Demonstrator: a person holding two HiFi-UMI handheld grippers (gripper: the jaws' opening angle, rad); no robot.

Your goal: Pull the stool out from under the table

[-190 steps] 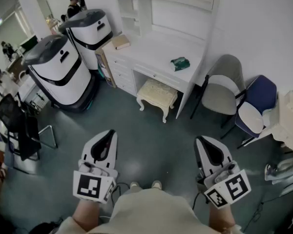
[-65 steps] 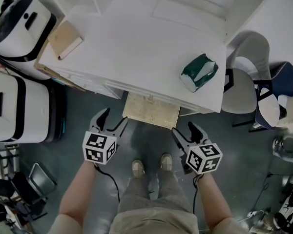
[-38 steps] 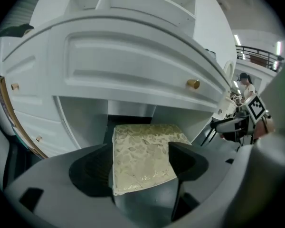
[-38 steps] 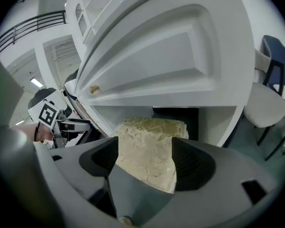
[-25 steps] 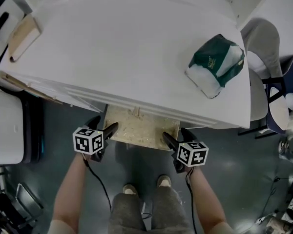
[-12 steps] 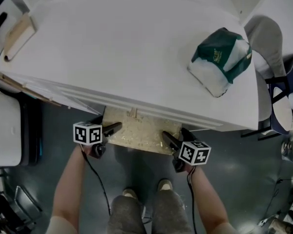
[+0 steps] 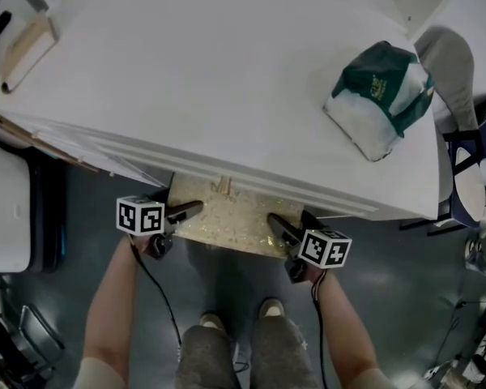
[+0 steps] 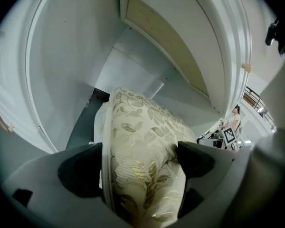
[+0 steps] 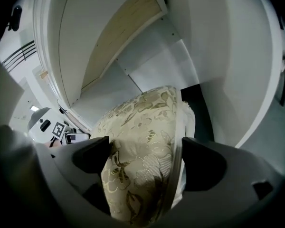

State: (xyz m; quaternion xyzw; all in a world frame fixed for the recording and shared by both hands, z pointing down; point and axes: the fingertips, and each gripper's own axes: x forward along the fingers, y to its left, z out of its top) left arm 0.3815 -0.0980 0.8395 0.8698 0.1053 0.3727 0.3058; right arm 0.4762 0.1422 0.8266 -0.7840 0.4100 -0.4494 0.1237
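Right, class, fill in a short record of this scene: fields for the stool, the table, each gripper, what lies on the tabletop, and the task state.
stool: patterned cushion seat, mostly under the table, front edge showing
table: white
left gripper: jaws opening, the stool's seat edge between them
right gripper: jaws opening, the seat edge between them
tabletop: green and white packet at its right end
task state: stool not yet pulled out
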